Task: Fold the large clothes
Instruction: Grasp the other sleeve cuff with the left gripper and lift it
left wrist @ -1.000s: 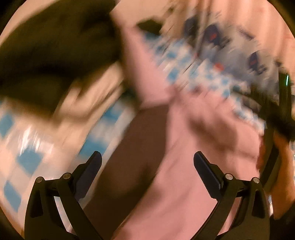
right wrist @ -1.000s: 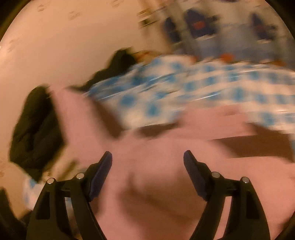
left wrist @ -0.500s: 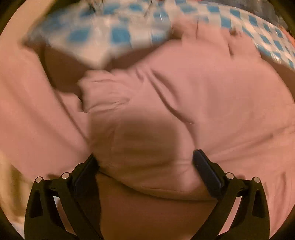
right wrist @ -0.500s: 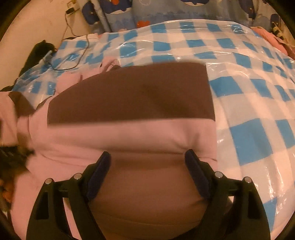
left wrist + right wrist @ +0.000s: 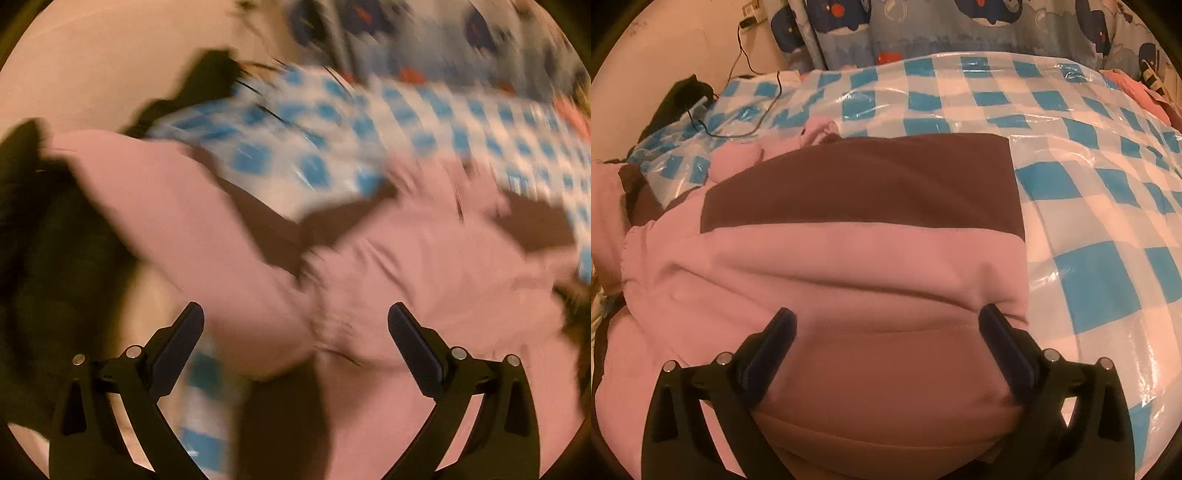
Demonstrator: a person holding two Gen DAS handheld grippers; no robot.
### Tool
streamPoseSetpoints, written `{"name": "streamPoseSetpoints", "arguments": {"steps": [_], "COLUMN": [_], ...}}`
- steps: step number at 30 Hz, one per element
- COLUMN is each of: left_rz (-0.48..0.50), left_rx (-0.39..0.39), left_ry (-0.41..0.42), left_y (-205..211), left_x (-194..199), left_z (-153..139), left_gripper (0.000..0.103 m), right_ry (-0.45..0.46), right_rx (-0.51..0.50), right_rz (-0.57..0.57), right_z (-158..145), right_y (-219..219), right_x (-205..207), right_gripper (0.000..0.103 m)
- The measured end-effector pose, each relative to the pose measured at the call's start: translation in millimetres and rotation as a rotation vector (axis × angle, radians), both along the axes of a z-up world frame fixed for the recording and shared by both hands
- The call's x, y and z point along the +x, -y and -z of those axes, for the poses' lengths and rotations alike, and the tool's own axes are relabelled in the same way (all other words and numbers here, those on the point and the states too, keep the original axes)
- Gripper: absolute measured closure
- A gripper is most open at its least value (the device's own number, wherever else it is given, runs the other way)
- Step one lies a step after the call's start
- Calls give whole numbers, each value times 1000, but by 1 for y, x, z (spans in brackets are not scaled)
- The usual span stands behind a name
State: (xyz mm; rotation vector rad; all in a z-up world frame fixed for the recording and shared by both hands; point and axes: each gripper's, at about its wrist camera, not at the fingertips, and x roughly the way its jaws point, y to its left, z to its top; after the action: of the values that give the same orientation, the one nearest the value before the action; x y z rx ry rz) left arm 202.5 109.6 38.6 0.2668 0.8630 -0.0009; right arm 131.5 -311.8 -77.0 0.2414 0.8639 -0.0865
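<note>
The pink-and-brown garment [image 5: 864, 251] is being shown spread on the checkered cover [image 5: 1108, 206], its long axis running across the right gripper [image 5: 886, 345], whose jaws are opening astride a fold. The left gripper [image 5: 295, 339] is being held wide and apparently empty over the blurred sleeve side.
</note>
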Motion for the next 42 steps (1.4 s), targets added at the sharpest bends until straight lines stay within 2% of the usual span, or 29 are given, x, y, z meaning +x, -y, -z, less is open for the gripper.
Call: {"name": "streamPoseSetpoints", "arguments": {"steps": [2,4,6,7,8,9,10,11,12,14,15,18,20,22,26,31,34,37,42], "left_rz": [-44,-22,-3,-17,-42,-83,-165,-204,-257,-332,-416,-535,-563,-567,-562,-536,-571,-652,-661], "left_rx": [-52,-92,-135,-168,-183,-188,-173,-156,-127,-131,-180,-366,-412,-530,-642,-605,-584,-483,-407], "left_ry": [42,91,109,91,72,51,5,-9,-3,9,6,48,51,65,43,27,81,94,62], "left_y": [-22,-30,-42,-56,-65,-77,-98,-107,-130,-171,-212,-286,-303,-313,-302,-275,-276,-280,-266], "left_x": [14,45,69,94,114,132,157,166,171,165,160,136,129,127,142,171,175,189,221], "left_z": [-47,-102,-136,-155,-160,-162,-158,-153,-149,-139,-129,-112,-106,-107,-110,-108,-115,-115,-105], "left_gripper": [7,7,7,7,7,7,7,7,7,7,7,7,7,7,7,7,7,7,7], "right_ry": [17,47,72,87,96,114,121,131,137,146,150,149,150,150,150,153,153,151,152], "right_rx": [11,32,61,81,93,113,123,136,143,151,158,159,159,158,158,161,161,158,158], "right_rz": [-1,-4,-7,-7,-8,-9,-9,-10,-10,-12,-13,-13,-12,-12,-13,-13,-12,-12,-12], "right_z": [0,0,-2,-2,-2,-1,0,0,0,-1,-1,-1,0,0,0,0,0,0,0], "right_y": [1,3,4,6,7,9,11,13,13,13,14,13,13,13,14,14,14,13,13], "right_x": [-1,-3,-7,-9,-11,-12,-13,-14,-15,-16,-16,-15,-15,-15,-15,-16,-15,-15,-15], "right_gripper": [7,7,7,7,7,7,7,7,7,7,7,7,7,7,7,7,7,7,7]}}
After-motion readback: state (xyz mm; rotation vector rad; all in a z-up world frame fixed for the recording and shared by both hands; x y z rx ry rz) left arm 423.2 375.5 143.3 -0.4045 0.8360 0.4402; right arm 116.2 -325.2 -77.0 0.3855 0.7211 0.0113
